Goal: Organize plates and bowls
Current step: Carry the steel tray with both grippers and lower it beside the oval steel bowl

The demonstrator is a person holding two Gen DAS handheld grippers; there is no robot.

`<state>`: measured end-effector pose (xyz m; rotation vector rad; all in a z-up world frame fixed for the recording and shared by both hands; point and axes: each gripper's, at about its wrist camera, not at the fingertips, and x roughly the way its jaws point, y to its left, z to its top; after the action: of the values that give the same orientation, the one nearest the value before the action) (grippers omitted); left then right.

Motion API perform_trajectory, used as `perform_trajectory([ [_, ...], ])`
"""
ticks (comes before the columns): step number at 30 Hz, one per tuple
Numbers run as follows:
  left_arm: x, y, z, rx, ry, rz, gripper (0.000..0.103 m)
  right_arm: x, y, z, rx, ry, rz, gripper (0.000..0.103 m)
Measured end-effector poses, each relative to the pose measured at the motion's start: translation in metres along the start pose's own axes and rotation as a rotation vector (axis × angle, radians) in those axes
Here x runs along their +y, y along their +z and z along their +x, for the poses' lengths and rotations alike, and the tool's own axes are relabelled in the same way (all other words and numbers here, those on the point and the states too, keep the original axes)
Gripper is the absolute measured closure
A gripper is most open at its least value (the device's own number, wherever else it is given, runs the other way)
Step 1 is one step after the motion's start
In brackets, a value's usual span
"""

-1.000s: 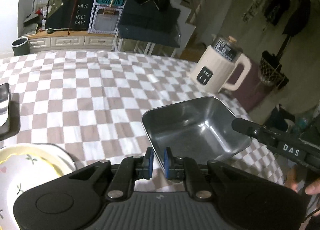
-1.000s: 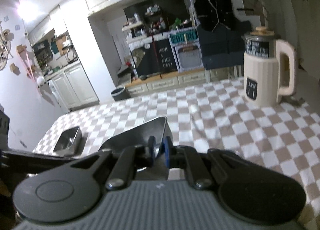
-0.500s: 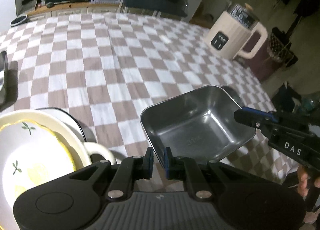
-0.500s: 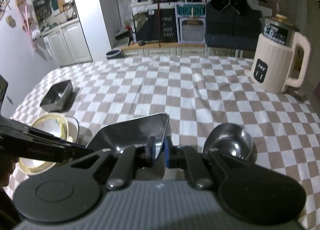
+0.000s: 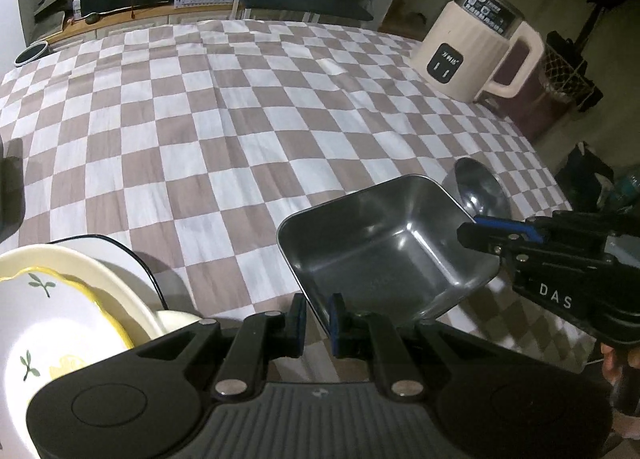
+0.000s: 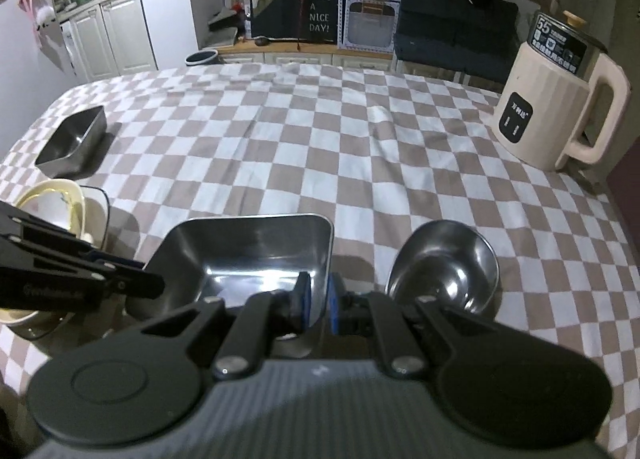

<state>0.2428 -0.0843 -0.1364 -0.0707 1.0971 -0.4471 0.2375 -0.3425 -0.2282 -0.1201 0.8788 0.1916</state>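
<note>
The left wrist view shows, at its far left edge, a cream bowl with green sprigs [image 5: 52, 323] nested on a white dark-rimmed plate [image 5: 120, 255], close and large; in the right wrist view the same stack [image 6: 60, 195] sits small at the left, and beyond it stands a second square steel tray [image 6: 74, 141] near the table's far left corner, which the left view cuts off to a dark sliver. In the middle, both views show the square steel pan [image 5: 384, 247] held over the checked tablecloth [image 5: 224, 131]. The left gripper [image 5: 316, 319] pinches the pan's near-left rim, one blue pad on each side of the wall; from the right camera this gripper [image 6: 148, 279] appears as a black arm reaching in from the left to the pan's left rim. The right gripper [image 6: 318, 303] pinches the pan's right wall likewise, and in the left view it [image 5: 476, 231] comes in from the right, with a person's fingers [image 5: 620, 355] visible behind it. Just right of the pan lies a round steel bowl [image 6: 444, 263], fully seen from the right camera, half hidden behind the pan from the left. Far right stands a cream electric kettle [image 6: 556, 99].
</note>
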Motion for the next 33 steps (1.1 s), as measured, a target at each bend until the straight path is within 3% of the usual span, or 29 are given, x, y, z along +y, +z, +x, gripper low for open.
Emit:
perform_trajectory([
  [8, 0.005, 0.006, 0.008, -0.005, 0.016, 0.013, 0.088, 0.002, 0.004, 0.011, 0.027, 0.005, -0.022, 0.091],
  [18, -0.003, 0.007, 0.013, -0.001, 0.021, 0.05, 0.083, -0.003, -0.002, 0.025, 0.136, 0.01, -0.016, 0.091],
  [33, -0.003, 0.005, 0.012, 0.019, 0.004, 0.059, 0.083, -0.012, 0.001, 0.031, 0.148, 0.041, 0.084, 0.091],
])
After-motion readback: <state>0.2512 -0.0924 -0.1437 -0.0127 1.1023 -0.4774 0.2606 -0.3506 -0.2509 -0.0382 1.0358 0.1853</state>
